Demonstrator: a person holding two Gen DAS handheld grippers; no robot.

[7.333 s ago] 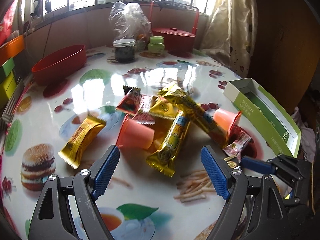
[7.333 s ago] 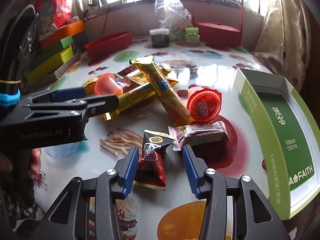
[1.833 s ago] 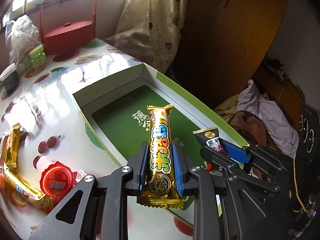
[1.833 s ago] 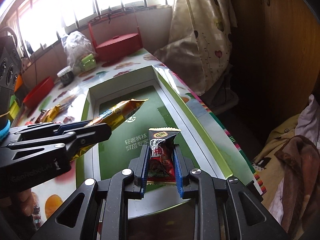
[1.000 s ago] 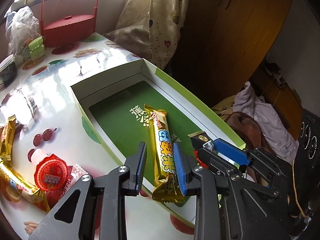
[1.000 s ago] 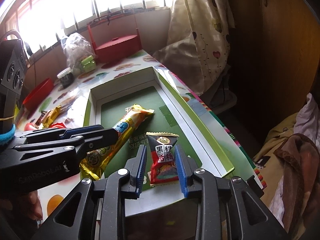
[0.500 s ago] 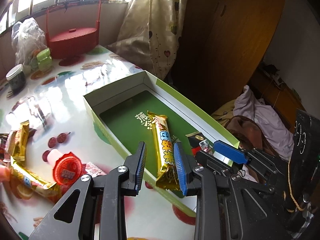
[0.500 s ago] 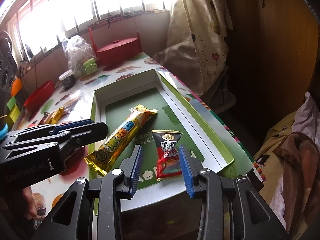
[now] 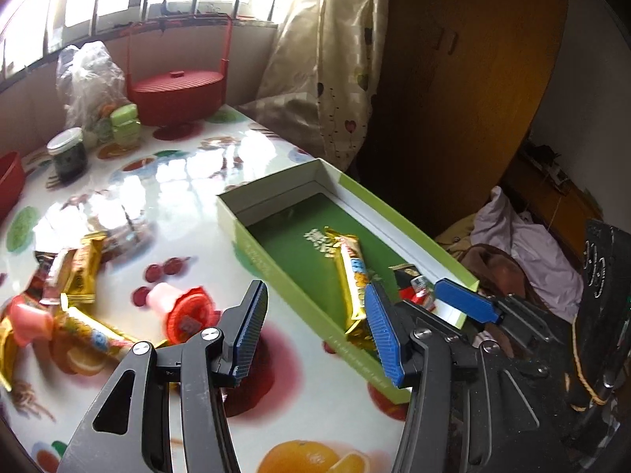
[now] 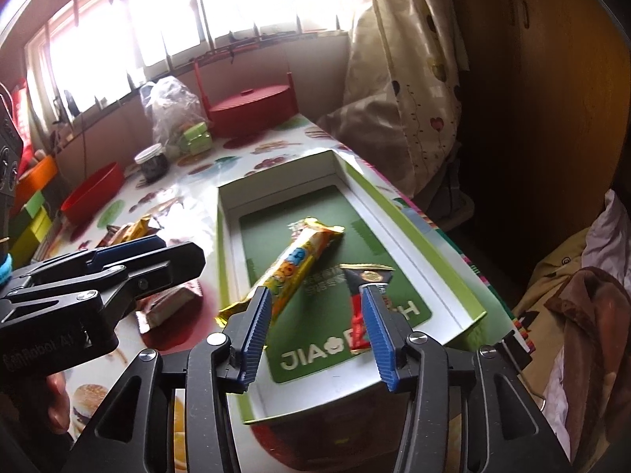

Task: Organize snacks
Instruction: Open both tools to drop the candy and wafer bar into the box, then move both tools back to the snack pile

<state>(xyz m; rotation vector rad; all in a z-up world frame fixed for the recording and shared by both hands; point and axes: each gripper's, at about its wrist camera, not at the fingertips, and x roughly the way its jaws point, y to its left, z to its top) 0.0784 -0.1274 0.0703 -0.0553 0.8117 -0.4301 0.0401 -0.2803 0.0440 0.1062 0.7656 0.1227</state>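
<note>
1. On the worktop (image 9: pixel 189 181), left of the green box (image 9: pixel 276 272), loose snacks (image 9: pixel 79 272) lie.
2. Left gripper (image 9: pixel 315 331): jaws opening, empty.
3. Inside the box lie the yellow bar (image 10: pixel 299 264) and red packet (image 10: pixel 361 315).
4. Right gripper (image 10: pixel 315 331): jaws opening, holding nothing.

The right gripper (image 10: pixel 315 329), jaws opening and empty, hangs over the green box (image 10: pixel 441 260) where a yellow bar (image 10: pixel 294 266) and red packet (image 10: pixel 359 311) lie.
</note>
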